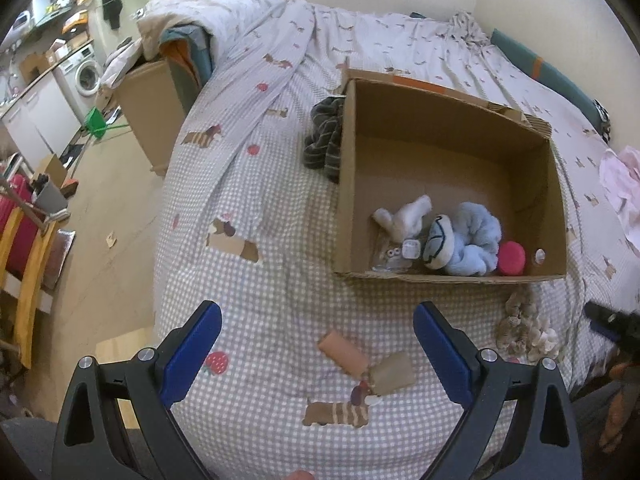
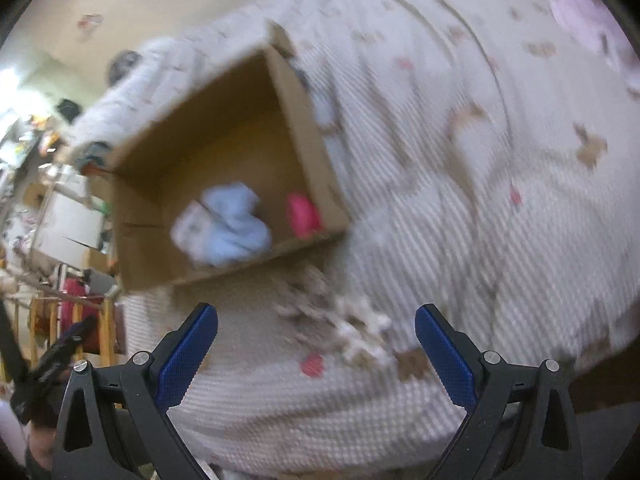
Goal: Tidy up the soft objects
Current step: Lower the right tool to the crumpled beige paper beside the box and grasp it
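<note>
Only left view sharp, white plush (image 1: 406,216) in box (image 1: 348,184), right blurred

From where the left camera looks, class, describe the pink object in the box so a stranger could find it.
Start at the open cardboard box on the bed. Look along its near wall to the right-hand corner. Beside the fluffy light-blue soft toy sits the pink object: small, round and the only bright pink thing inside.

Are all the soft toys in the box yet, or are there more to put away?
Partly done. The blue toy, a white toy and a pink thing sit in the box. Both tongs, left and right, are open and empty. A brown fluffy toy and a striped cloth wait on the bed.
</note>
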### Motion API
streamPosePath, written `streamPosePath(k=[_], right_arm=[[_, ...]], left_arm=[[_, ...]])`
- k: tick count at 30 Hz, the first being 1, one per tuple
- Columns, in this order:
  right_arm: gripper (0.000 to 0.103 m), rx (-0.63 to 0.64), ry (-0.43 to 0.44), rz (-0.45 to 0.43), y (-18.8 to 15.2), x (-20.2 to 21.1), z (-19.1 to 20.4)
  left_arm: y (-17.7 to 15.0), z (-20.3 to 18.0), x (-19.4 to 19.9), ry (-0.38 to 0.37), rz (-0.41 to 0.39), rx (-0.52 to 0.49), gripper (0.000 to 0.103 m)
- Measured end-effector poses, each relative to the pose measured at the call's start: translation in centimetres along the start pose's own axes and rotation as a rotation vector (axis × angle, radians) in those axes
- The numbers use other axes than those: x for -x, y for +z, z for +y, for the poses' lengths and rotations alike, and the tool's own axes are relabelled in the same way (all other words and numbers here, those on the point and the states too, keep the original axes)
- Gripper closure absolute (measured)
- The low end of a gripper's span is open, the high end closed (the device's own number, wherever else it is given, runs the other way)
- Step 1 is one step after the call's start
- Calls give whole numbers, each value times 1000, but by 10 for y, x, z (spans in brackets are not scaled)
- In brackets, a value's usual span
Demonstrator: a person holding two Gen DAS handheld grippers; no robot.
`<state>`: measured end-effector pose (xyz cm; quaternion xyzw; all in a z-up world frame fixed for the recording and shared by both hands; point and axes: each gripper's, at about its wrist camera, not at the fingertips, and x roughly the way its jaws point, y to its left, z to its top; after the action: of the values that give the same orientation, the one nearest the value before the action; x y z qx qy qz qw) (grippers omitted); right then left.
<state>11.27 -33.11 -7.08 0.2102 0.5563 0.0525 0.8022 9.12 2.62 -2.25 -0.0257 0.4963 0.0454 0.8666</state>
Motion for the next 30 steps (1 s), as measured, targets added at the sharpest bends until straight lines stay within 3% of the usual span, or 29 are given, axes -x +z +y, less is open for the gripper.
streamPosePath(k=[2,7,9,12,15,17,20,22,26,30], right_arm=[[0,-6,-36,63,0,-14,-5],[1,20,-116,118,5,-37,-6],[29,5,-120,156,7,-49,-9],[54,-25,-128,241,7,-71,-16],[75,13,-160,261,4,-78,-13],[81,35,-166,251,3,-76,-9],[83,47,-160,210,3,-63,-6],[83,50,-163,151,1,-47,-4],[83,17,-120,61,2,-21,-7],[83,-15,-78,30,1,-6,-15]], left_arm=[[-1,4,-3,2,15,13,7],[2,15,-10,-12,51,80,7],[3,20,-13,-22,67,113,7],[4,28,-22,-29,100,172,7],[1,36,-36,-14,159,216,7],[-2,38,-46,-13,197,236,7],[-10,36,-64,-35,264,267,12],[-15,31,-76,-64,308,276,26],[-24,19,-99,-166,390,326,30],[-29,8,-118,-167,434,308,63]])
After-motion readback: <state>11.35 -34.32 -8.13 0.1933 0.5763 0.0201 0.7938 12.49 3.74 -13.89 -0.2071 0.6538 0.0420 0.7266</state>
